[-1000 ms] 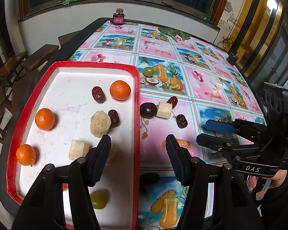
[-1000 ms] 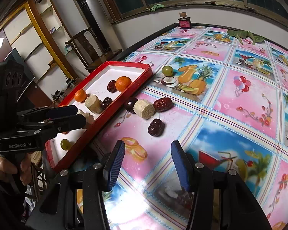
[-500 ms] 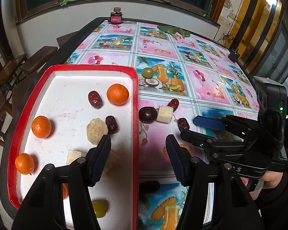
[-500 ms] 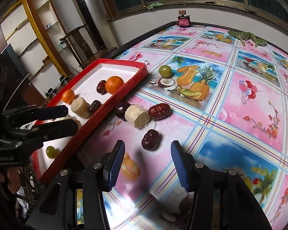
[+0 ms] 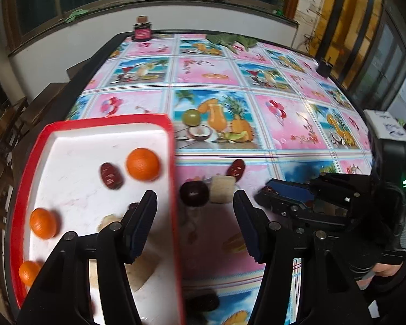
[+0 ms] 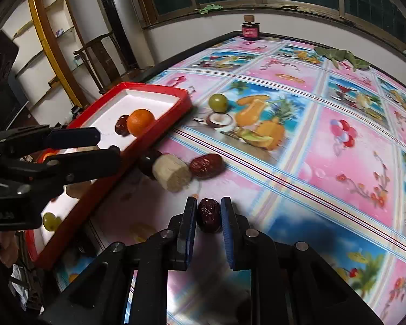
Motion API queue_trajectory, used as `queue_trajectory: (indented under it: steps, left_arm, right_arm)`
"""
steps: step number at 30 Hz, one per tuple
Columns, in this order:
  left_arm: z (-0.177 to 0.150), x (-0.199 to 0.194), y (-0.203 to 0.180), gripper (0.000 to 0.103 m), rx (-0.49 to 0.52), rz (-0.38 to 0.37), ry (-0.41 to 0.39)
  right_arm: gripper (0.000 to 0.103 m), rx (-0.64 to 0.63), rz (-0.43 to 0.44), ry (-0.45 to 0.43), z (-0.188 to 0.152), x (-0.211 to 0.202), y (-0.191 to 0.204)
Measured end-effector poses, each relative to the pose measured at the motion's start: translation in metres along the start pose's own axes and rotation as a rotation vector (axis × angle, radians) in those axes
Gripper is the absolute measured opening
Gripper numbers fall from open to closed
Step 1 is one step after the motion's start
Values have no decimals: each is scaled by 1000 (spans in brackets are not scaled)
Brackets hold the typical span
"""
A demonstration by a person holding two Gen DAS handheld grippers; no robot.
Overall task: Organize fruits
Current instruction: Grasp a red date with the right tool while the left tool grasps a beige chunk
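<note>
A wrinkled red date (image 6: 209,214) is held between the fingers (image 6: 188,224) of the right gripper (image 6: 208,216), both blue pads pressed against its flanks. The date is seen low on the counter (image 6: 297,168), and whether it is clear of the cloth cannot be told. Its long axis is set roughly along the fingers, from six towards twelve o'clock in the right wrist view, so the pinch falls across its short width.

From the held date, the red tray (image 6: 159,132) lies at about ten o'clock, with its near rim well apart from the fingers. Between the two, at about eleven o'clock, a pale sugarcane piece (image 6: 172,172), a second red date (image 6: 206,165) and a dark plum (image 5: 194,193) are grouped just outside the rim. A carry to the tray is judged to need height over that cluster and over the rim.

The left gripper (image 5: 195,224) is held with its fingers (image 5: 140,224) at a middling gap, closing slightly, with nothing between them; the tray's right rim runs beneath it. In its view the plum lies just ahead at twelve o'clock, and the sugarcane piece at one o'clock. The left gripper is judged the nearer for those two.

A green grape (image 6: 218,103) rests well apart, at twelve o'clock from the right fingers. An orange (image 6: 140,122) and another date (image 6: 121,126) already lie in the tray.
</note>
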State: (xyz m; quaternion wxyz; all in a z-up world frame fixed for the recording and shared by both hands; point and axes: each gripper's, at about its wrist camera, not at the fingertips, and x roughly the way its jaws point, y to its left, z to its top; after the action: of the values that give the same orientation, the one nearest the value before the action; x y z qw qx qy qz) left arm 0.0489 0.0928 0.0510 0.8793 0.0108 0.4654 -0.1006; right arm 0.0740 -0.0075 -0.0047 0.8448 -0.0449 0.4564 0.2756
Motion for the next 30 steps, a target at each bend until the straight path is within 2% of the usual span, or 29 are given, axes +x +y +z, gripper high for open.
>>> queue_trajectory:
  steps: [3,7,8,10,12,17,24,30]
  left_arm:
    - [4,11,-14,51,49,-13,15]
    - [6,26,-25,35,71,-18,40]
    - [6,28,-27,34,74,-19,39]
    - [7,29,-30,25,79,-15,28]
    - [8,31,-32,24,74,-32,31]
    - [11,34,-39,24,87,-17,33]
    - [0,27,-42,24,89,-43,41]
    - [0,29,-45,25,98,-27,41]
  right_arm:
    - [18,26,-7,5,-5,-7,-9]
    - [18,54,-4,6,-11,-15,-20]
    - [18,59,-3,5,-12,-16,-22]
    - [18,70,-1,2,-15,-20,-25]
    - [18,79,5,1,-16,-23,-28]
    - [18,92,13,-4,-19,-25,-31]
    - [18,99,25,-11,-21,-29,-35]
    - [18,103,33,-10,-23,-28,-37]
